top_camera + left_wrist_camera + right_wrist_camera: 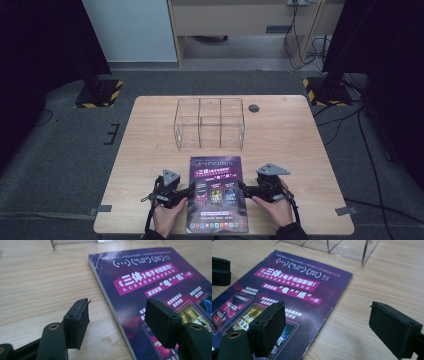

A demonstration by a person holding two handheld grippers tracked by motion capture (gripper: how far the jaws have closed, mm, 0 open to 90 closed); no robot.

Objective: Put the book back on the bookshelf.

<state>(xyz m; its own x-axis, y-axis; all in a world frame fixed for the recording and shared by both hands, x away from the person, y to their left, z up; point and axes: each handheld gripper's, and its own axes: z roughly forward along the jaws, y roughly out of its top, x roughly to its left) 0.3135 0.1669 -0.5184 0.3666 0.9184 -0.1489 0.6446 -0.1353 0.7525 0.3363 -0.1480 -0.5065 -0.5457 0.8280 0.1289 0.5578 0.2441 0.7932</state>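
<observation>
Both claws are set to grip the magazine point(218, 194), which lies flat on the table point(150, 145) between them, nearer the person than the clear acrylic organizer point(210, 123). The left claw point(191, 190) gapes wide over its left edge; the right claw point(242, 188) likewise over its right edge. Next, I judge, each must slip a jaw under its edge and pinch.

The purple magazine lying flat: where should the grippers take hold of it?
Probably by its two long edges. The magazine lies flat and thin, so the open left gripper and right gripper, each already straddling an edge, should come in low from the sides.
</observation>
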